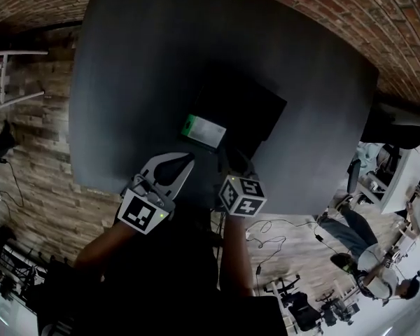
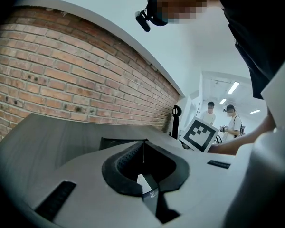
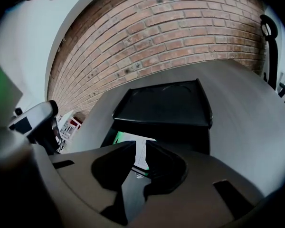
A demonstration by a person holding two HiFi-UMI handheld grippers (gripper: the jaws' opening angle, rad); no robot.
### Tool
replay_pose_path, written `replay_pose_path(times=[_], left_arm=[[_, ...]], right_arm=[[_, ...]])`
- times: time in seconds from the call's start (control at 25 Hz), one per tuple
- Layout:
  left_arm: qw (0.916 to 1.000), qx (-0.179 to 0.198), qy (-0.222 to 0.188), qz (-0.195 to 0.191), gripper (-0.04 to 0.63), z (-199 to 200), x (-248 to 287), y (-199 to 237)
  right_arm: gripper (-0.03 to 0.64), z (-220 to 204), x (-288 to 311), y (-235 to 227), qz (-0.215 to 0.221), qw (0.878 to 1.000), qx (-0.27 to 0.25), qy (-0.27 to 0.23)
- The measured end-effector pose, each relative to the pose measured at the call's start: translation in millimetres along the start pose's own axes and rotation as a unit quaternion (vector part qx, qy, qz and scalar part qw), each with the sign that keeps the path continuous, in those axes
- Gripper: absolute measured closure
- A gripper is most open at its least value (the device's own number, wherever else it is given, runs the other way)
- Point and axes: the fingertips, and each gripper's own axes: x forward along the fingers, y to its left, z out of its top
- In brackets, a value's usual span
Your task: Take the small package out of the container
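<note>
Black hinged plastic container, lid up, inside too dark to read. Small white-and-green flat package lies in it. Left gripper jaws together, empty. Right gripper jaws narrowly apart, holding nothing, pkg part-hidden behind them.

No word, brand or number can be read anywhere. The small package carries a white label, its print too small to make out. The two marker cubes bear only black-and-white square patterns.
</note>
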Motion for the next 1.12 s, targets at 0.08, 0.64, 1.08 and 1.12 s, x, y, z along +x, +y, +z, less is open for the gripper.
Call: replay_pose_path(times=[0.08, 0.64, 1.08, 1.12], left_arm=[[1.0, -0.005, 0.003, 0.005, 0.56, -1.2, 6.3, 5.2], [0.9985, -0.009, 0.032, 0.044, 0.56, -16.4, 23.5, 25.3], [0.9978, -0.014, 0.037, 0.054, 0.56, -18.0, 34.0, 39.5], [0.9978, -0.015, 0.038, 0.053, 0.56, -18.4, 34.4, 40.3]], right_arm=[[0.54, 0.1, 5.3, -3.9, 0.002, 1.0, 0.001, 0.007], [0.535, -6.1, 32.0, -13.7, 0.014, 0.999, 0.001, 0.043], [0.518, -3.6, 43.7, -21.8, 0.016, 0.998, -0.007, 0.066], [0.517, -3.9, 44.7, -21.5, 0.016, 0.997, -0.009, 0.071]])
